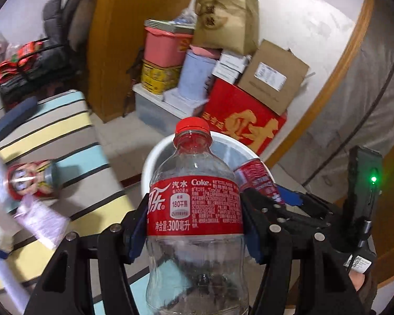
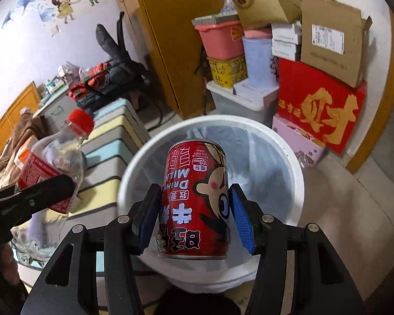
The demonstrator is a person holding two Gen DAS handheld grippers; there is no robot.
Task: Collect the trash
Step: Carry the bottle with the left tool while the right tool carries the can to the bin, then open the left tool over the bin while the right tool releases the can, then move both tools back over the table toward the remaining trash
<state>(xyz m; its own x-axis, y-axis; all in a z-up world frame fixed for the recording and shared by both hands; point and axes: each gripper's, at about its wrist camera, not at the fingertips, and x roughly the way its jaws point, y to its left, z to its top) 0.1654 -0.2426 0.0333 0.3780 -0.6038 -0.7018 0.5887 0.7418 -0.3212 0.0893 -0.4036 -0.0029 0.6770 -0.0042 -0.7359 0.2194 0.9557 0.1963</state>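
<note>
One empty cola bottle [image 1: 194, 204] sits clamped in the left gripper [image 1: 194, 225] at frame centre; one red milk can [image 2: 195, 204] is pinched upside-down by the right gripper [image 2: 194, 220]. Both hang above one white bin [image 2: 289, 162]. A second can [image 1: 31, 181] lies lower left on the striped cloth [image 1: 65, 128]; stacked boxes [image 2: 320, 110] fill the upper right.

The left wrist view looks forward along its tool [image 1: 194, 210], close over a clear cola bottle [image 1: 194, 204], down toward a white bin [image 1: 155, 157] at 12 o'clock. The right wrist view looks along its own tool [image 2: 194, 210], nearer above the same bin [image 2: 289, 157], with a red can [image 2: 194, 202] up close. Both share the bin, the red box [image 1: 244, 123] [image 2: 320, 107] at 1 o'clock and the striped mat [image 1: 65, 131] [image 2: 110, 144] at 9 o'clock; each sees the other tool.
</note>
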